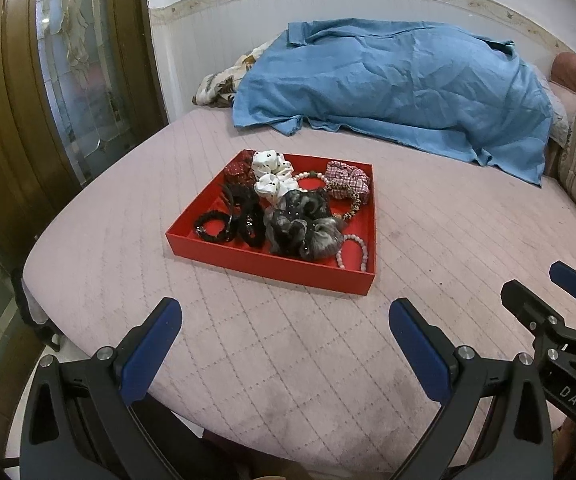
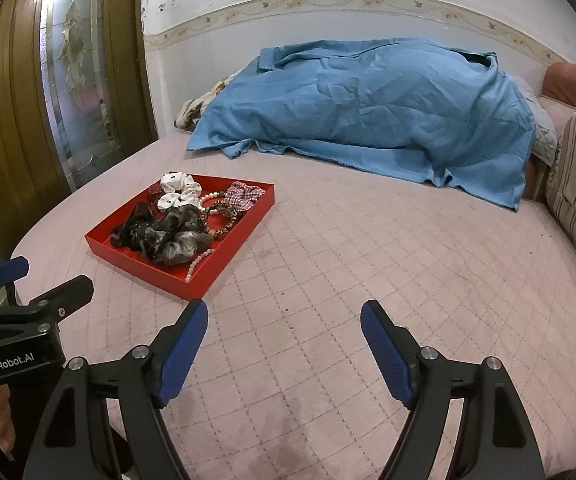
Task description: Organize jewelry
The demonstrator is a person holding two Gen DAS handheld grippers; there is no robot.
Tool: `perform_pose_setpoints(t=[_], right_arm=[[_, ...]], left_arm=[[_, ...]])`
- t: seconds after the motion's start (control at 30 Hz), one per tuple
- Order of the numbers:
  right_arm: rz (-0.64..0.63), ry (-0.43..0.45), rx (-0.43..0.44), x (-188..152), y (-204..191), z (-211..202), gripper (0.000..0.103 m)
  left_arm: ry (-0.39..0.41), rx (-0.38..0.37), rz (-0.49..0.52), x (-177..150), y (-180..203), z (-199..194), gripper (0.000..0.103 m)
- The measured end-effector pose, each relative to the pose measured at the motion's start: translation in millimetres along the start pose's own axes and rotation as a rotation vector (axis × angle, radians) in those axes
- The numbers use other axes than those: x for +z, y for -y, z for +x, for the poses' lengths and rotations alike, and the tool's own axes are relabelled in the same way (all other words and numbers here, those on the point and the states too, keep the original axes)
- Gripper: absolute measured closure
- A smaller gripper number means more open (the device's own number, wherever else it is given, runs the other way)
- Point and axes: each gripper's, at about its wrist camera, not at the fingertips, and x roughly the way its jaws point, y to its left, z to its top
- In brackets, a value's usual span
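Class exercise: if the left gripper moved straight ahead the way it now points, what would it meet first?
Probably the near wall of the red tray, which lies centred ahead of the open left gripper on the pink bedcover. If held higher, the scrunchies; height is unclear.

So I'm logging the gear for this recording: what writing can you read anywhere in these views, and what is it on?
"DAS": white letters on the black body of the right gripper, seen in the left wrist view.
"GenRobot.AI": white letters on the black body of the left gripper, seen in the right wrist view.
No readable text on the red tray or elsewhere.
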Motion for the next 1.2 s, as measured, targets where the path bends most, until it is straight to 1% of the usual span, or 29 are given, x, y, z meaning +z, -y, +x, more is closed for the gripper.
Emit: perform_pose_setpoints(t=[0.27, 0.67, 1.2], right_arm=[[0.022, -0.013, -0.007, -1, 3, 1, 0.019], [0.007, -0.024, -0.007, -2, -2, 4, 0.018], [-0.001, -0.029, -0.005, -5, -7, 6, 0.018]], left_arm=[[-0.023, -0.014, -0.009, -2, -2, 5, 0.0], [-0.034, -0.019, -0.017, -4, -4, 8, 0.0], [-0.062, -0.007, -0.032, -7, -8, 15, 0.0]])
